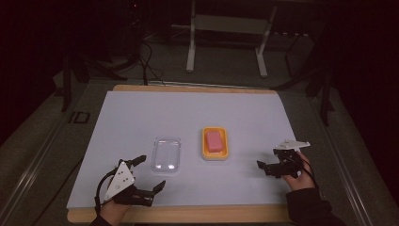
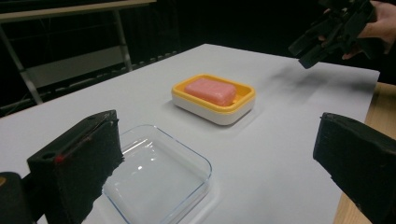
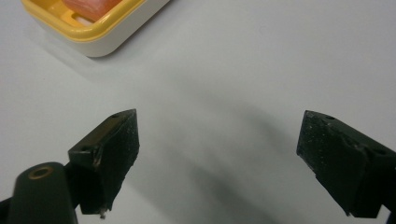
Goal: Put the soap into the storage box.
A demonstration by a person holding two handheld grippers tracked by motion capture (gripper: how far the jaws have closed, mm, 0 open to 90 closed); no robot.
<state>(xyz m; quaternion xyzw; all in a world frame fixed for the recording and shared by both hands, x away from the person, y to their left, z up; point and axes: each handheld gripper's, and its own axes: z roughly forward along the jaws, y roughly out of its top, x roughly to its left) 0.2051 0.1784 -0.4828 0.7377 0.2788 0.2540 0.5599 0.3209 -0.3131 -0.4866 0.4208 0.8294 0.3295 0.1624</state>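
A pink soap bar (image 1: 214, 141) lies in a yellow and white soap dish (image 1: 206, 151) at the middle of the white sheet. To its left lies a clear plastic lid (image 1: 166, 154), empty. My left gripper (image 1: 151, 172) is open near the front edge, just left of and in front of the lid. My right gripper (image 1: 268, 158) is open to the right of the dish, above the sheet. The left gripper view shows the lid (image 2: 159, 182) by its left jaw and the soap (image 2: 210, 91) in the dish (image 2: 233, 109) beyond. A corner of the dish (image 3: 93, 35) appears in the right gripper view.
The white sheet (image 1: 141, 113) covers a wooden table whose edge (image 1: 188, 214) runs along the front. A white metal stand (image 1: 226, 28) and cables are on the dark floor behind. The right gripper (image 2: 336, 28) and a hand show far off in the left gripper view.
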